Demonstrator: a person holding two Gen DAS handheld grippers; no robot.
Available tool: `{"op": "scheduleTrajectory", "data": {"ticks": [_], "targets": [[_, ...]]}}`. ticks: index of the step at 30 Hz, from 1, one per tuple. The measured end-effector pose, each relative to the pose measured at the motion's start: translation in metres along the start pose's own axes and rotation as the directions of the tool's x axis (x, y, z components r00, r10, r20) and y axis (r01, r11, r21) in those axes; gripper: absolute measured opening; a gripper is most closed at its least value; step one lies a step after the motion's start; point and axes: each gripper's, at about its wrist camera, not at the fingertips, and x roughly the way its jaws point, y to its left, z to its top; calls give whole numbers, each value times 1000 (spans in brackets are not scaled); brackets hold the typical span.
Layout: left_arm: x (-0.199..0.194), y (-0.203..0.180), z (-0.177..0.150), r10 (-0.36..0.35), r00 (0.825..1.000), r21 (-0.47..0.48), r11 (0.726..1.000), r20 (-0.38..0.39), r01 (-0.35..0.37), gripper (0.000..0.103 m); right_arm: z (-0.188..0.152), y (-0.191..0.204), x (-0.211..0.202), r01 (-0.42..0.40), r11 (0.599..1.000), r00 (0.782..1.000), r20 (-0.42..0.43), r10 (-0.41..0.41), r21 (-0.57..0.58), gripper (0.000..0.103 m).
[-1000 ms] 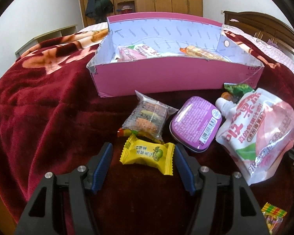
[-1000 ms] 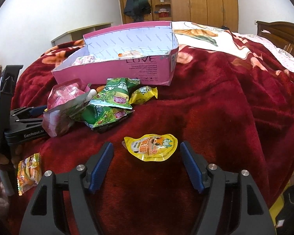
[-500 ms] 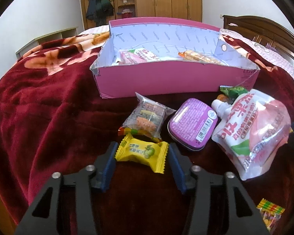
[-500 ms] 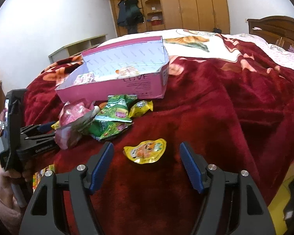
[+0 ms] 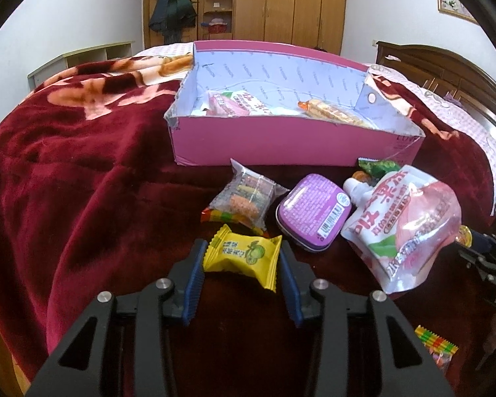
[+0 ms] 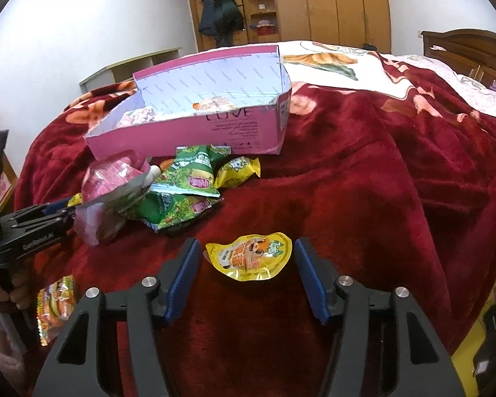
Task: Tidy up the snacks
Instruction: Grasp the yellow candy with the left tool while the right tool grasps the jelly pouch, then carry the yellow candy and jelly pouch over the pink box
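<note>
Our left claw [image 5: 241, 278] has just closed onto the yellow candy [image 5: 243, 254], lying crosswise between its pads, while our right claw [image 6: 248, 276] has narrowed yet stands spread around the yellow pouch [image 6: 249, 259].

Left gripper [image 5: 241, 266] jaws closed in onto the yellow candy [image 5: 243, 254], pads now touching its ends, right gripper [image 6: 246, 264] jaws narrowed around the yellow pouch [image 6: 249, 259], gaps remaining.
</note>
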Motion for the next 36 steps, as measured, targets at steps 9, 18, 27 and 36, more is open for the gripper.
{"op": "scheduleTrajectory", "data": {"ticks": [9, 18, 27, 36], "targets": [[-7, -2, -3, 1, 1000, -8, 1000, 6, -1, 44, -2, 0, -1, 26, 1000, 1000, 14, -26, 3, 46], [-15, -3, -4, -6, 1000, -17, 1000, 18, 6, 44, -4, 6, -4, 33, 999, 999, 37, -32, -28, 36], [-21, -4, -5, -24, 999, -21, 999, 26, 25, 44, -5, 8, -13, -8, 999, 997, 70, 10, -31, 28], [-31, -8, -1, -37, 998, -17, 999, 42, 38, 44, -3, 12, -28, -47, 998, 993, 105, 51, -40, 28]]}}
